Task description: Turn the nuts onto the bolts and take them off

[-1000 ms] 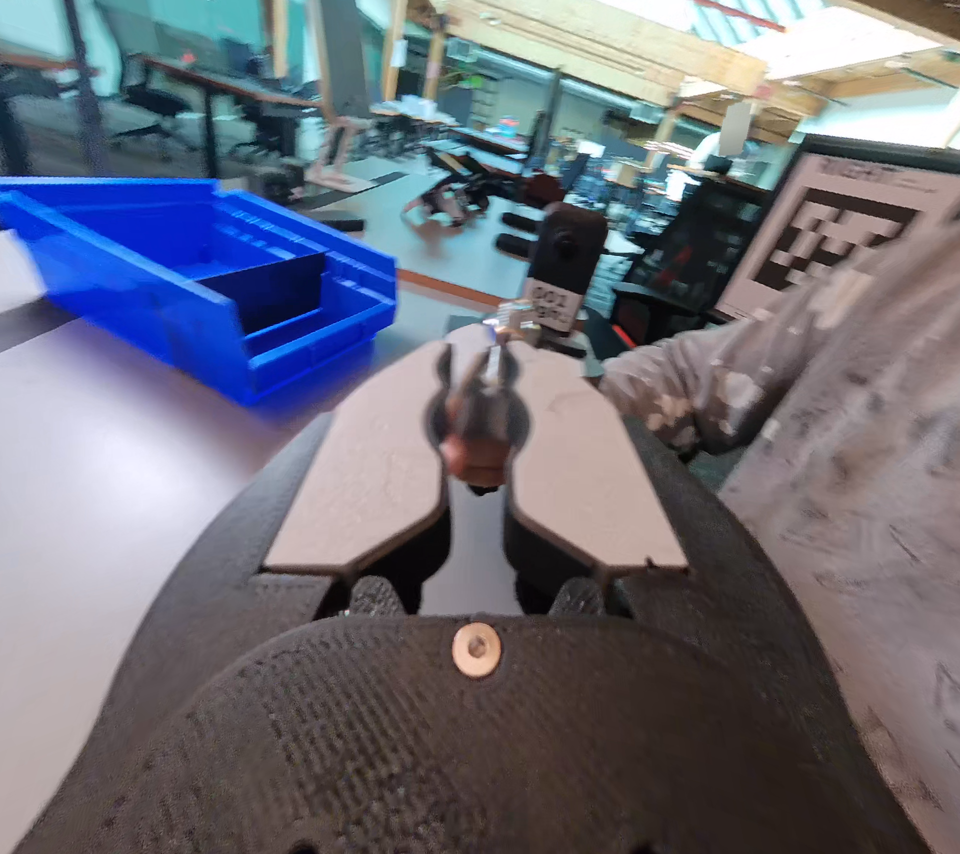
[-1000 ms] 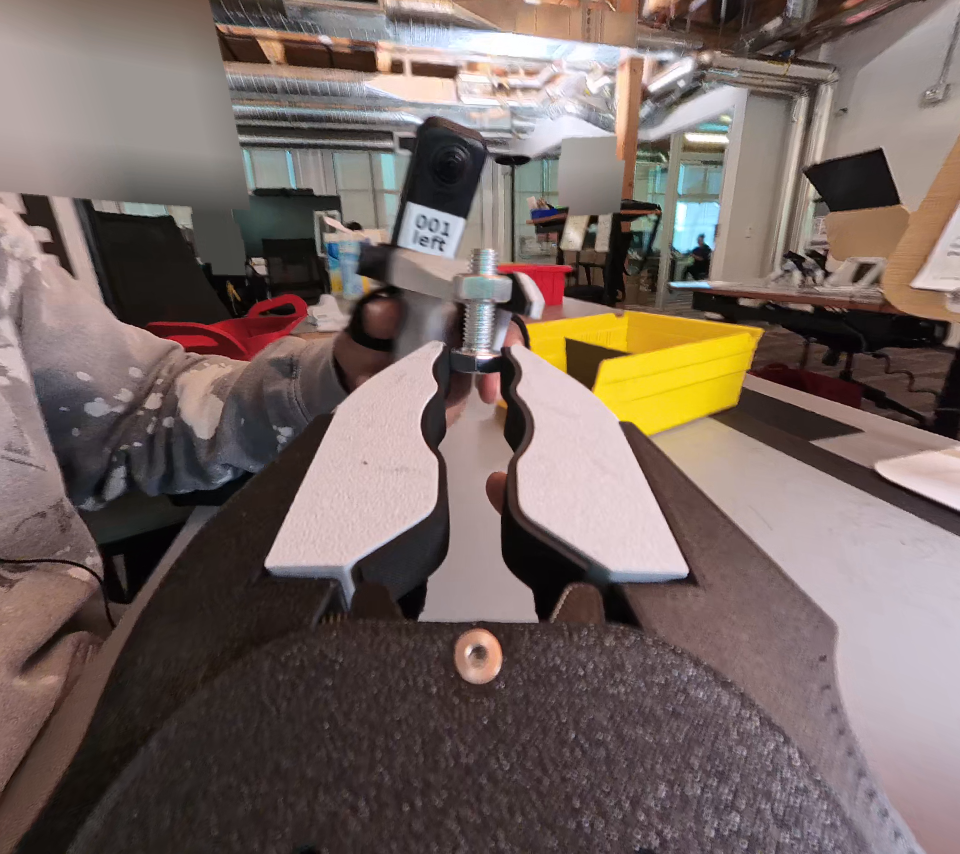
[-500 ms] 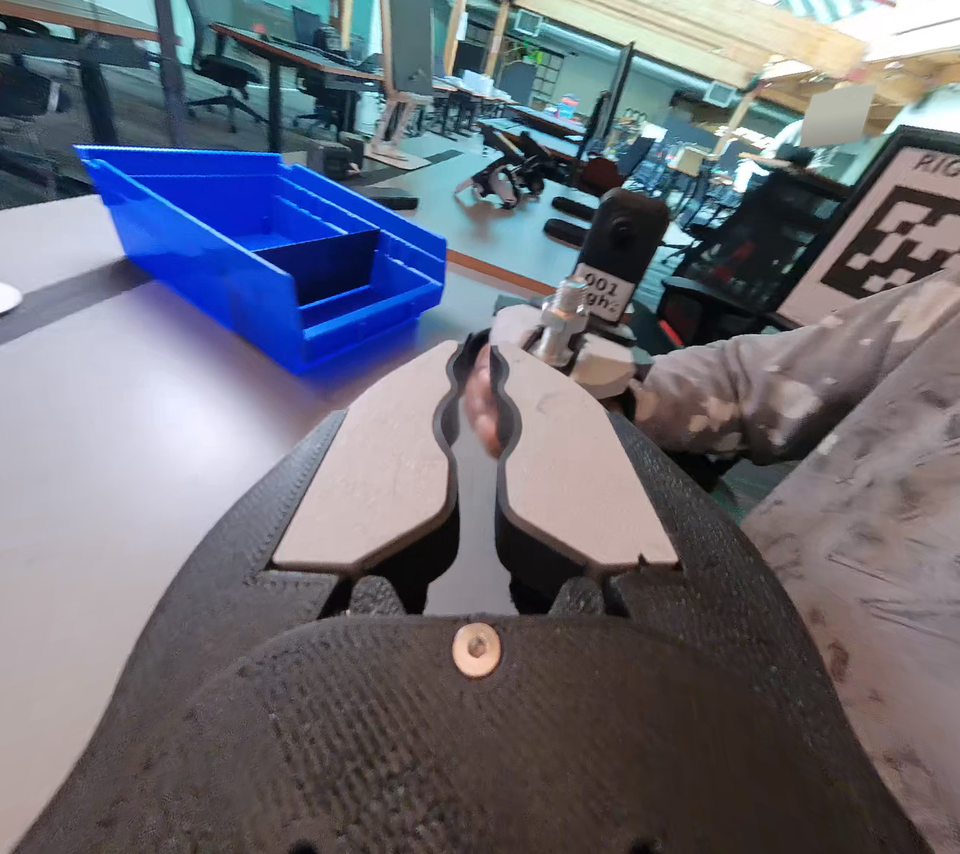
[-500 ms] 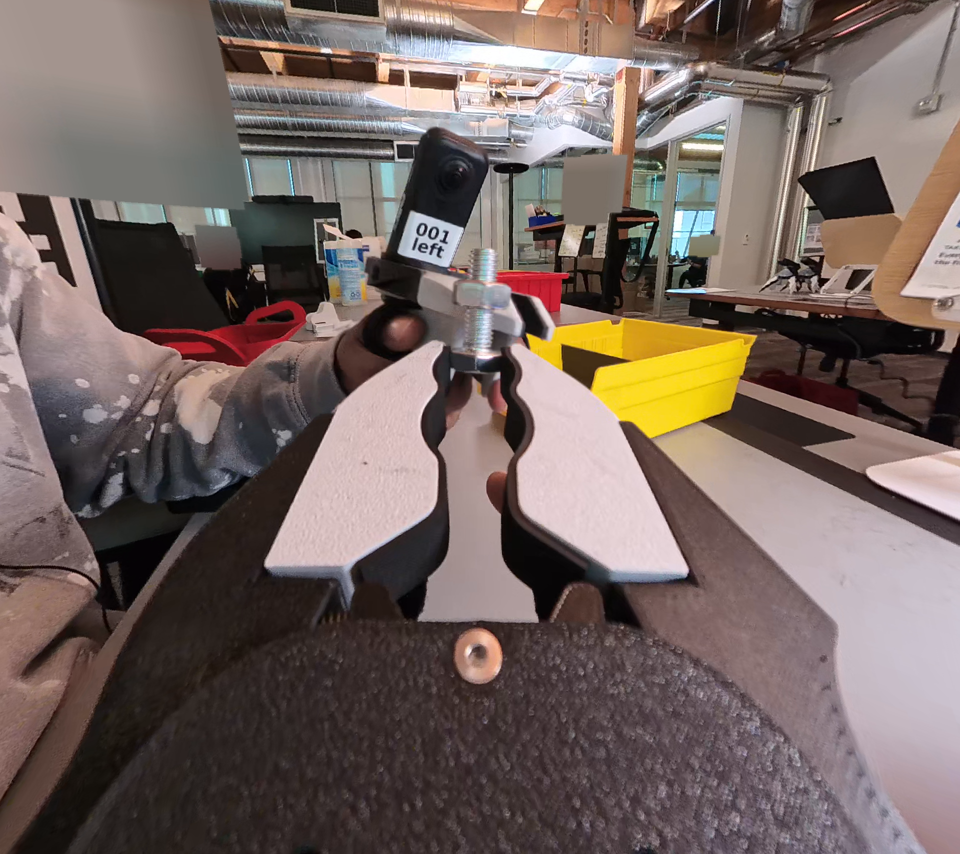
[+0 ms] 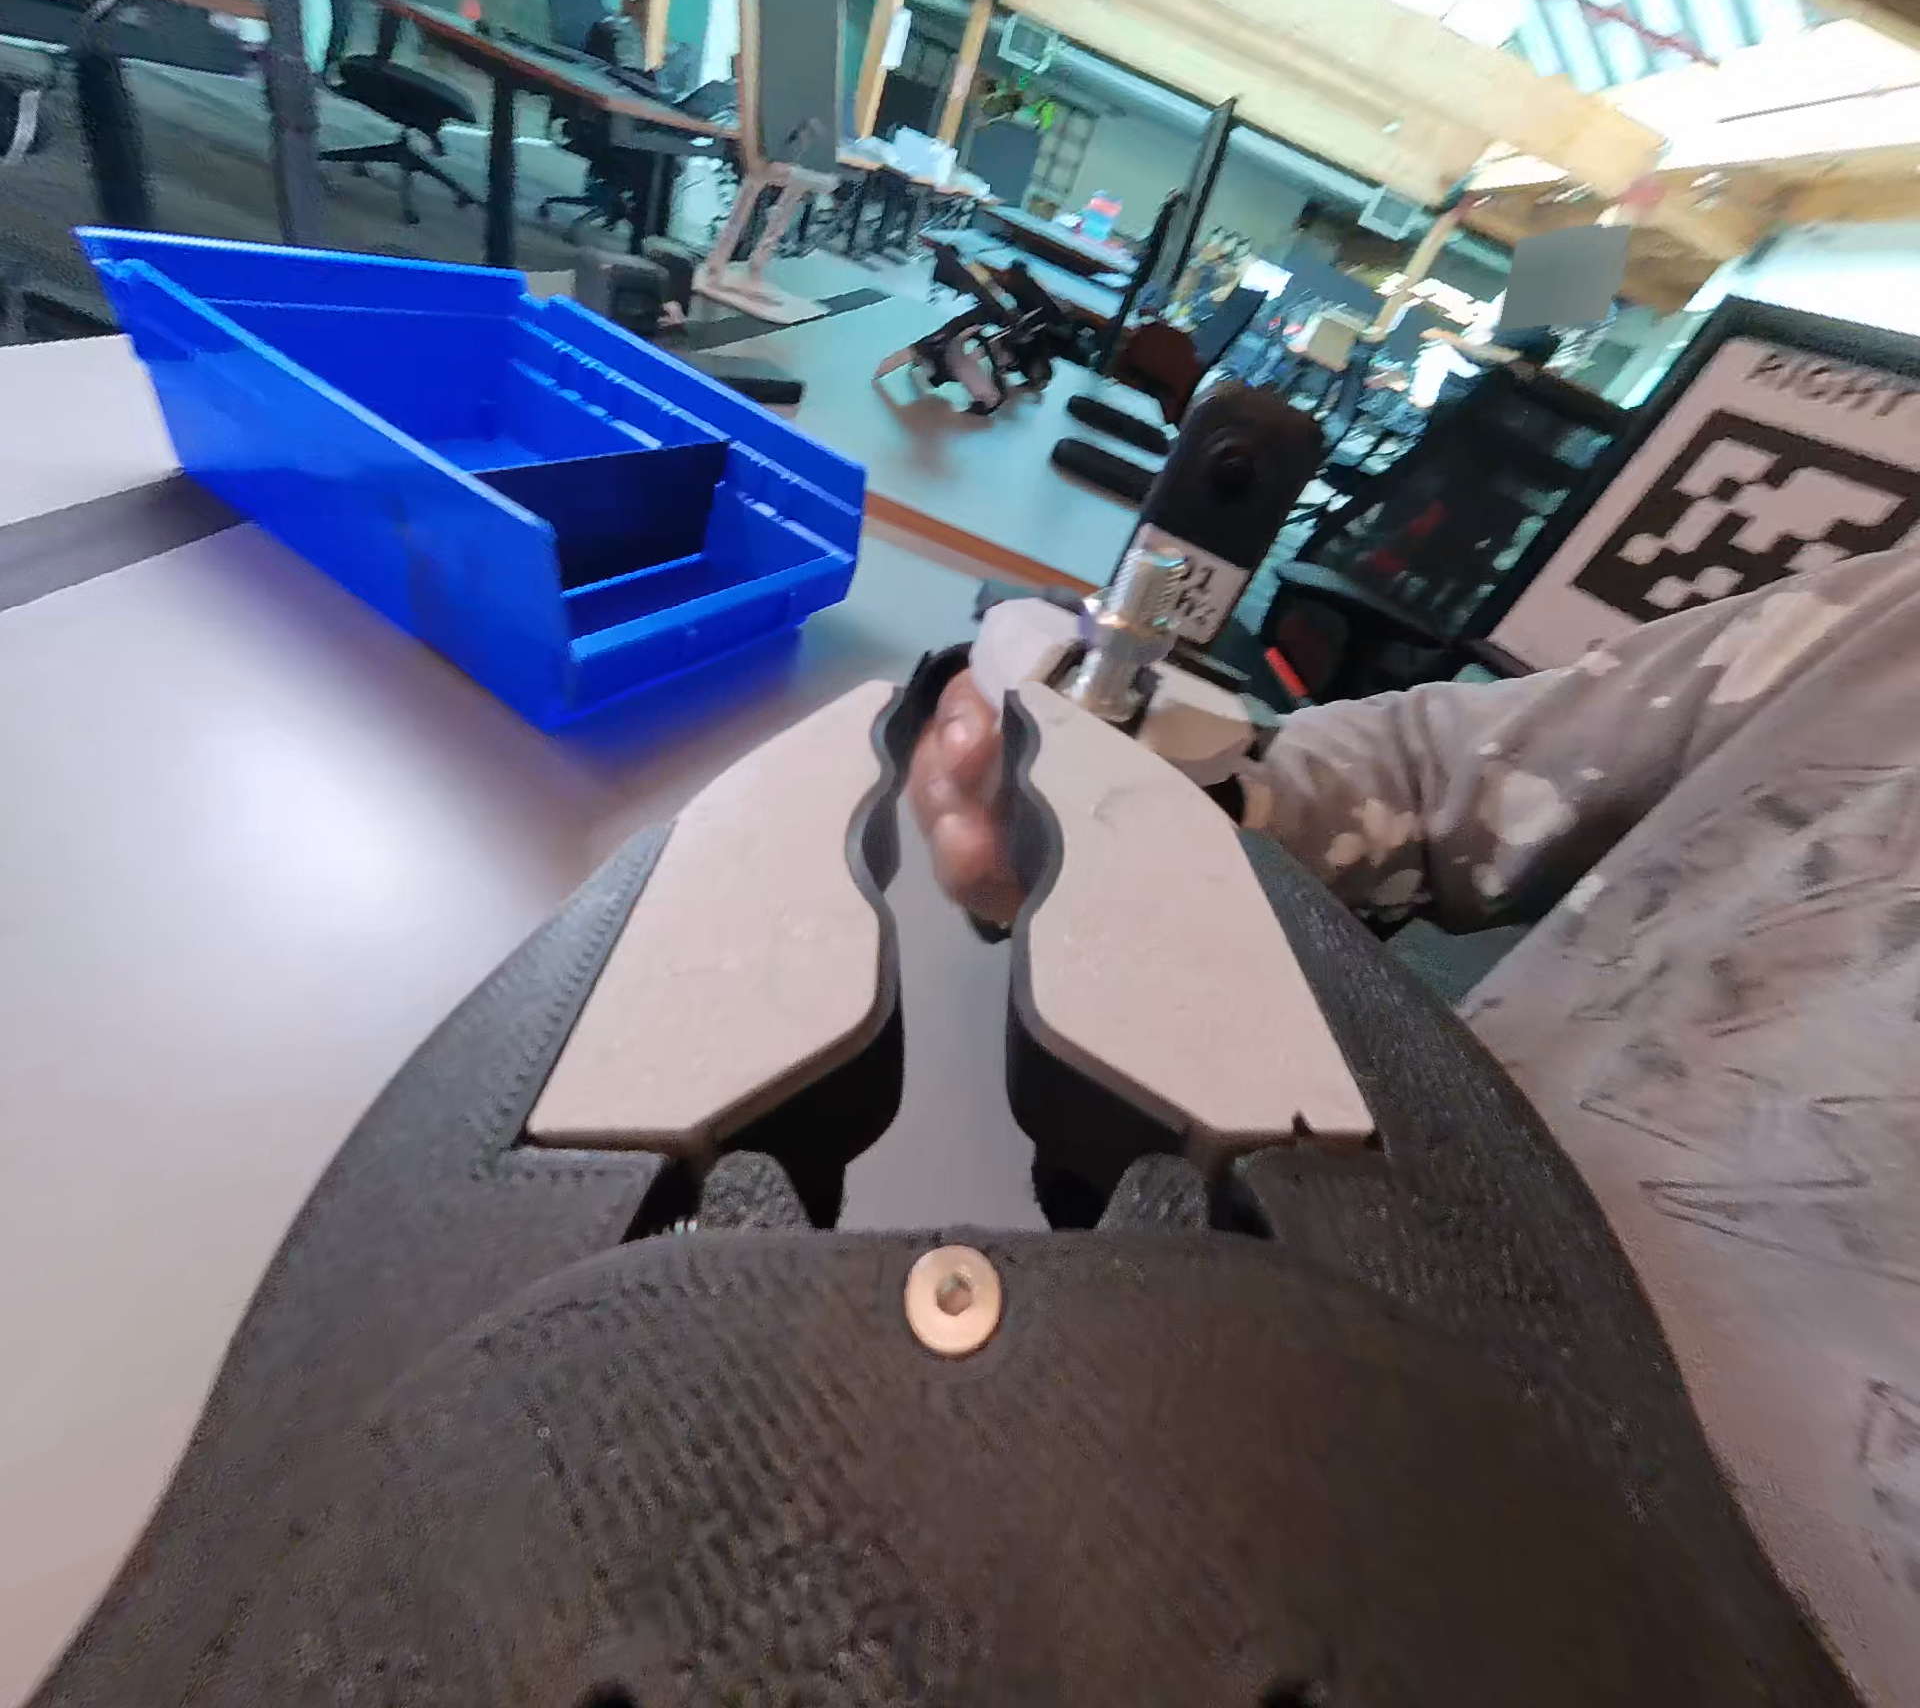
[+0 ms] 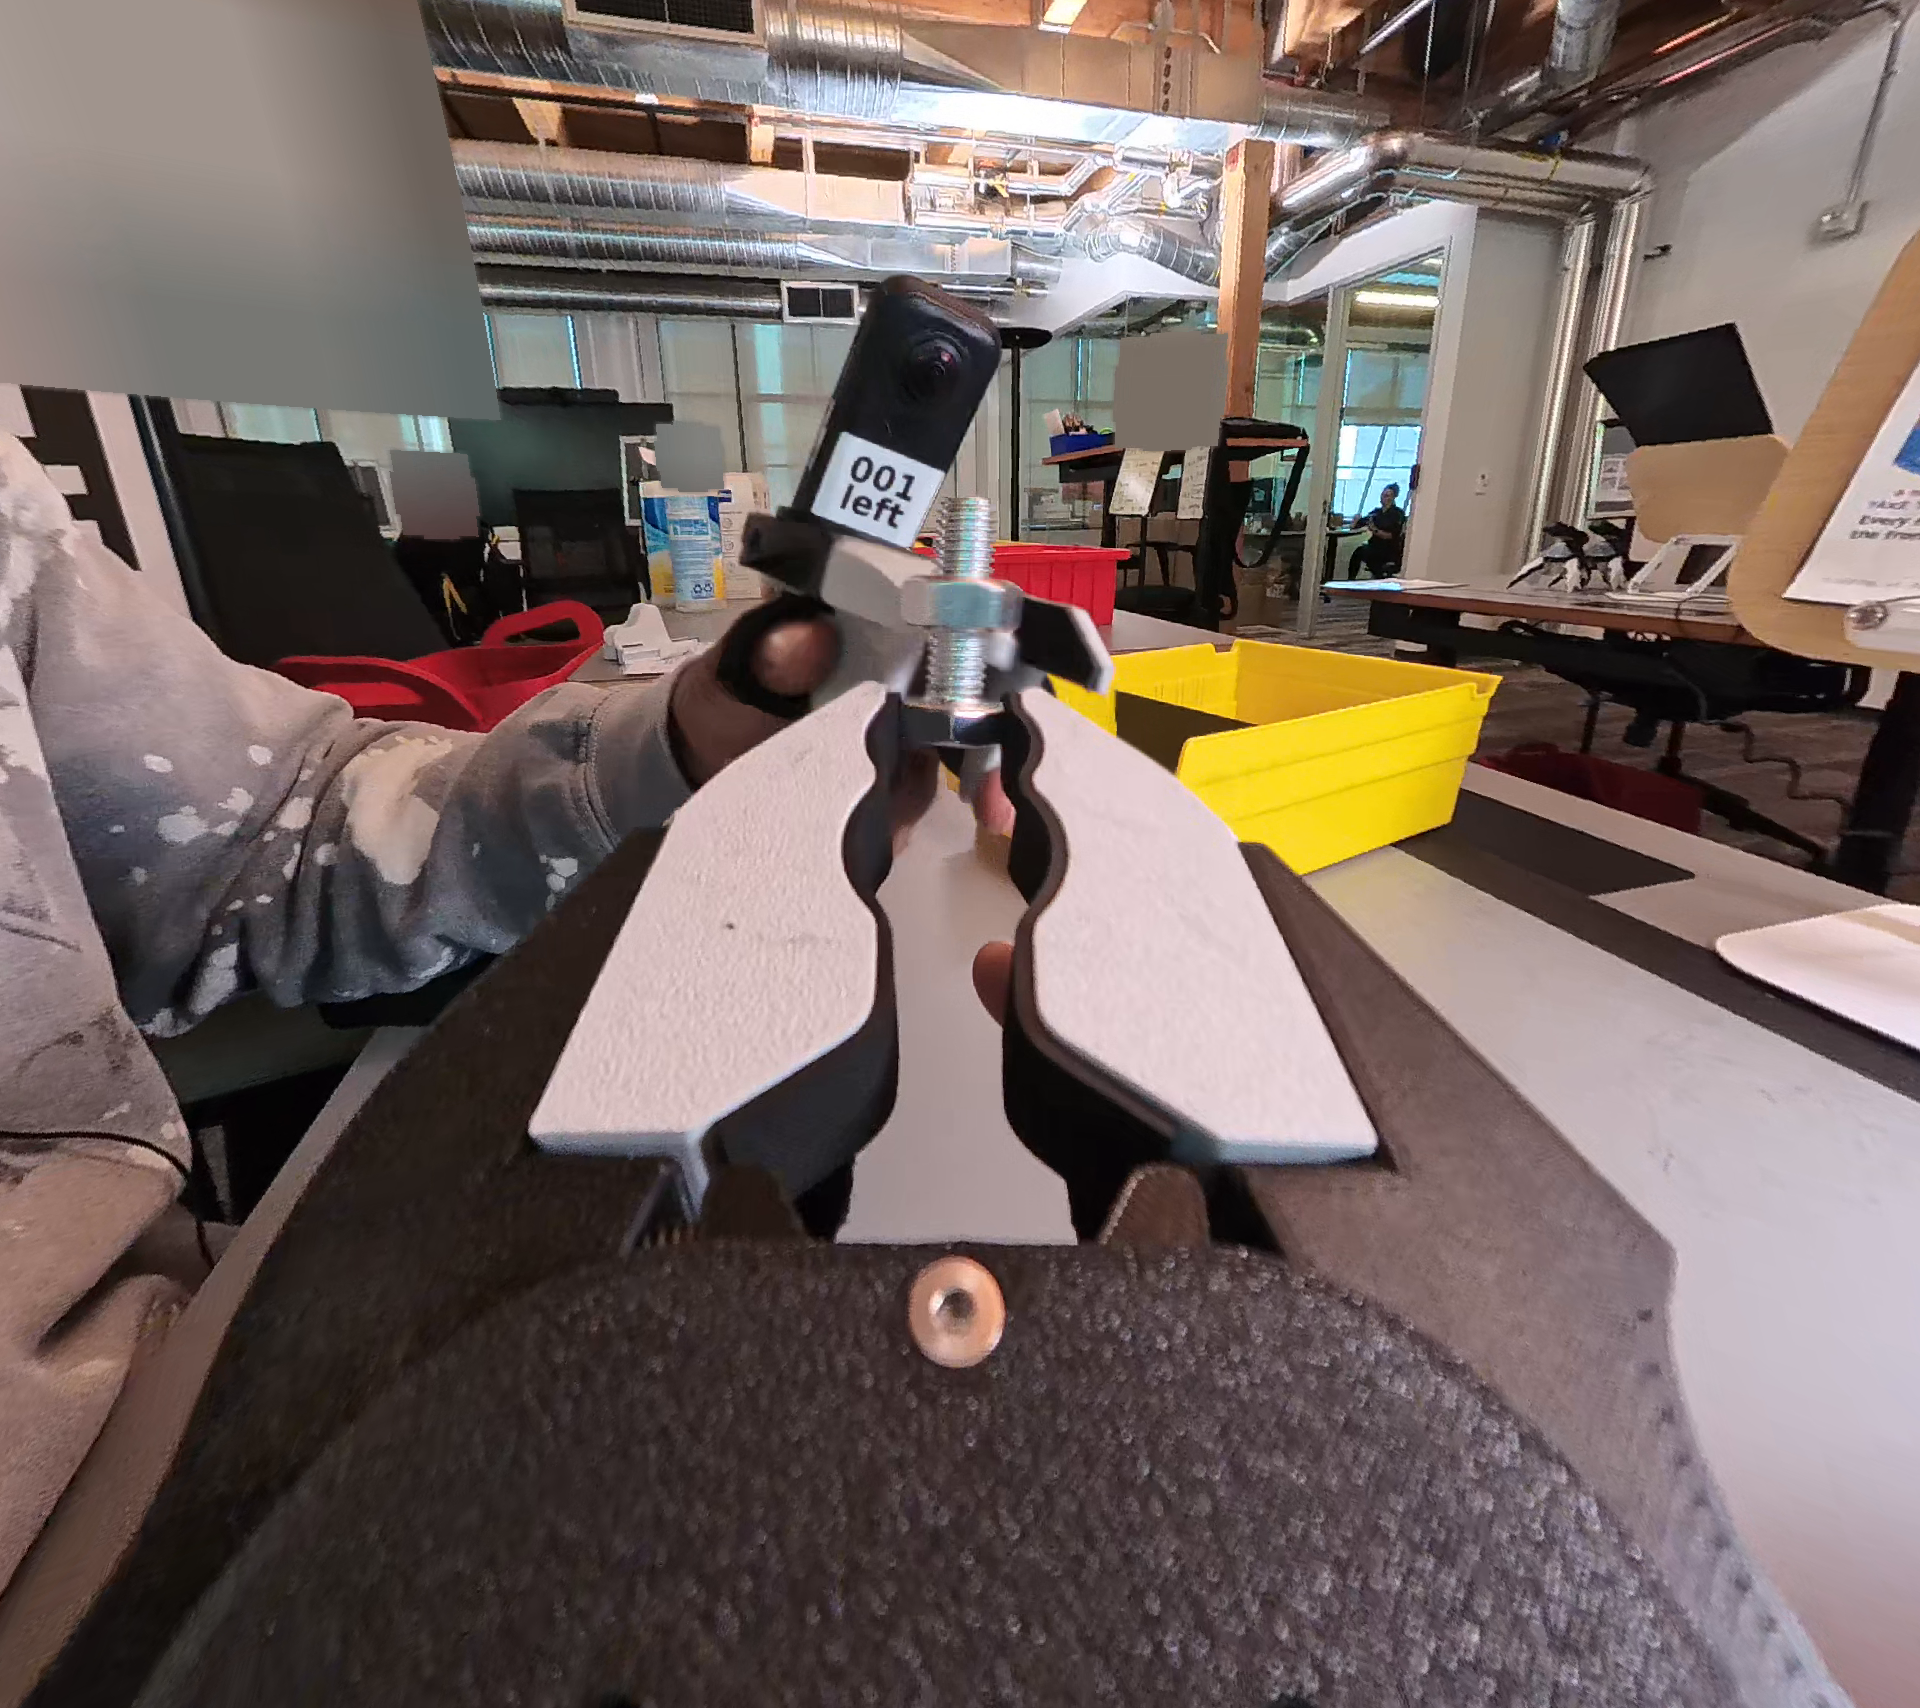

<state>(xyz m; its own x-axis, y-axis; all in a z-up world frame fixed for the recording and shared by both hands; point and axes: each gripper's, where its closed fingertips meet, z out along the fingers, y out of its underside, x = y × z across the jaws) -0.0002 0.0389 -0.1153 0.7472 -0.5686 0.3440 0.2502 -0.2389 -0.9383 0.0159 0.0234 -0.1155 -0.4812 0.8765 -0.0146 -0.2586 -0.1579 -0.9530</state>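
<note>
My right gripper [image 6: 951,723] is shut on the head of a steel bolt [image 6: 964,536] and holds it upright above the grey table [image 6: 1558,1087]. A hex nut [image 6: 956,614] sits partway down the thread. My left gripper [image 5: 954,708] is narrowly open with nothing between its tips. Through the gap I see only the person's hand. In the left wrist view the bolt [image 5: 1138,609] with its nut [image 5: 1120,638] stands just right of my left tips, held in the right gripper [image 5: 1107,708]. In the right wrist view the left gripper's fingers [image 6: 862,583] show either side of the nut.
A blue bin [image 5: 416,463] stands on the table to the left. A yellow bin [image 6: 1351,754] stands to the right, with a white sheet [image 6: 1829,962] beyond a black strip. The person's spotted grey sleeve [image 6: 312,806] reaches in. A board with a black-and-white marker [image 5: 1745,515] stands behind. Both grippers' tips are close together, under 4 cm apart.
One second ago my left gripper was closed around the bolt's nut. It has let go and moved off to the left of the bolt. My right gripper still holds the bolt upright.
</note>
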